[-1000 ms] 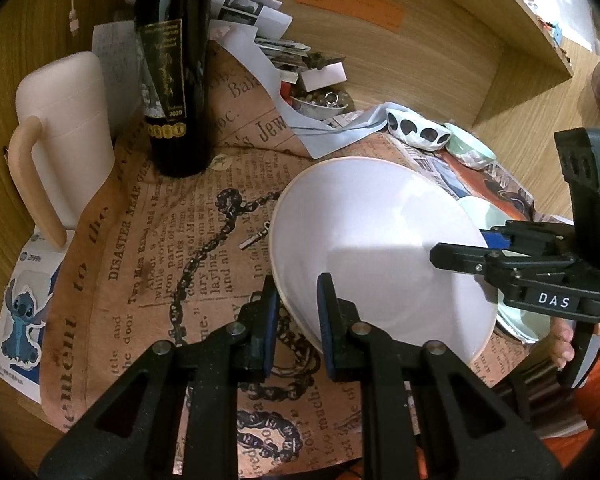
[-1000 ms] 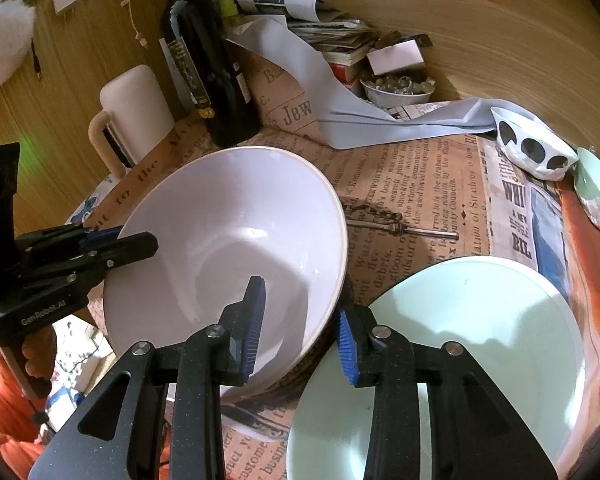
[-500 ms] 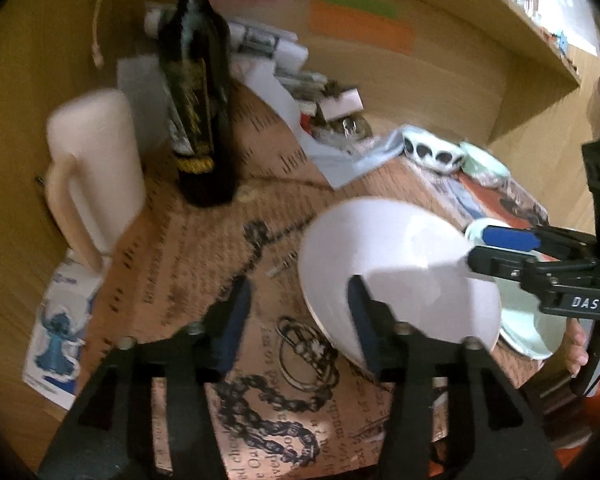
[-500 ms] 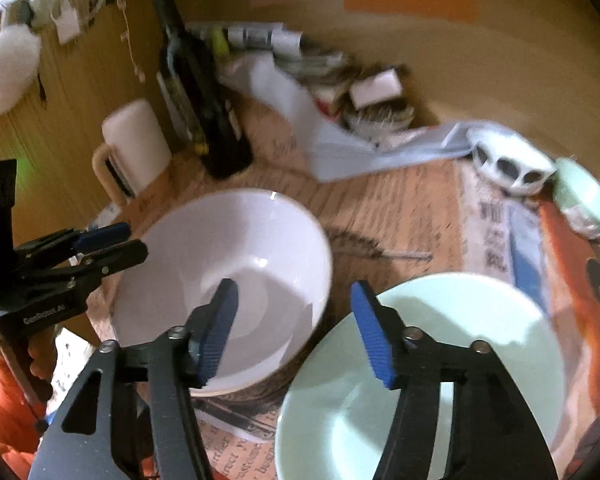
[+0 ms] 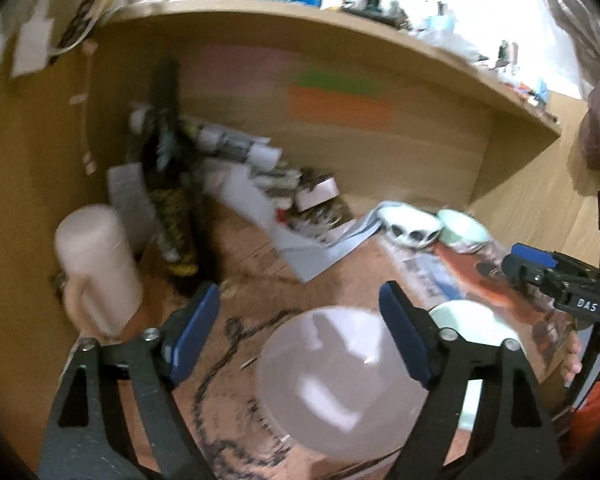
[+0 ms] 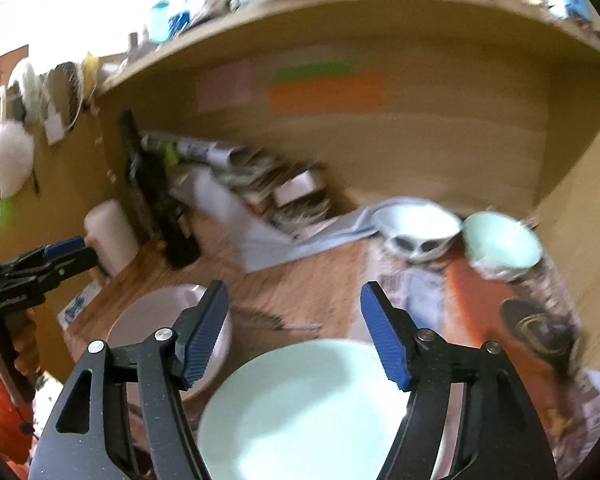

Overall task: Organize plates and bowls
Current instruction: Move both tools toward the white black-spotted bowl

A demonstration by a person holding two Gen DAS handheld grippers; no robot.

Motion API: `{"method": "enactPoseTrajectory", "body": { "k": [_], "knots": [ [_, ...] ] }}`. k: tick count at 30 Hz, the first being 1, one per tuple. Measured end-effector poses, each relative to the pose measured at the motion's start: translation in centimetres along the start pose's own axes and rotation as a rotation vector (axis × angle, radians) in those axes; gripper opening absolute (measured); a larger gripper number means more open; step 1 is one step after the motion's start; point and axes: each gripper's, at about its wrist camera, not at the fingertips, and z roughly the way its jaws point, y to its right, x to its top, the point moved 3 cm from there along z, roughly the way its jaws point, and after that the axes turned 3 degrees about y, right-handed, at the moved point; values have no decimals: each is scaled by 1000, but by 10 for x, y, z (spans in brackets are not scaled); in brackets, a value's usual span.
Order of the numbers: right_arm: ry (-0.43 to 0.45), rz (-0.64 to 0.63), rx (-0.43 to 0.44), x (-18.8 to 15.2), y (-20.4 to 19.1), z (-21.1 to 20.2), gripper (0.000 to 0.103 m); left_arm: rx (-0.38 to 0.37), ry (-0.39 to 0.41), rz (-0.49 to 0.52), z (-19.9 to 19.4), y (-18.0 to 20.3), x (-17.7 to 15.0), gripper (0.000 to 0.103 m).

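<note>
A dark wine bottle [image 5: 172,200] stands at the table's [image 5: 260,256] back left, a pale pink jug [image 5: 100,264] just beside it, stacked papers [image 5: 260,168] behind it.

white bowl [image 5: 340,384] beside a pale mint-green plate [image 6: 304,408], both on a brown cloth [image 5: 260,288] printed with black chain motifs and lettering. farther back, a small white bowl with black oval spots [image 6: 418,228] and a small mint-green bowl [image 6: 502,246]. dark bottle [image 6: 160,208] with a gold-patterned label; cream-pink mug [image 5: 100,268]. orange, green and pink paper notes [image 6: 324,94] on the light wood back panel. gripper pads [image 6: 384,336] blue, ribbed, on black fingers.
</note>
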Motion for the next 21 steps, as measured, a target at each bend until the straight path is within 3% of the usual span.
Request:
{"method": "enactPoseTrajectory", "body": {
  "k": [5, 12, 21],
  "knots": [
    [72, 21, -50, 19, 29, -10, 70, -52, 27, 9, 16, 31, 26, 89],
    [92, 37, -142, 31, 66, 6, 76, -44, 34, 3, 57, 65, 56, 91],
    [39, 79, -171, 40, 106, 50, 76, -13, -82, 21, 142, 94, 72, 91]
  ]
}}
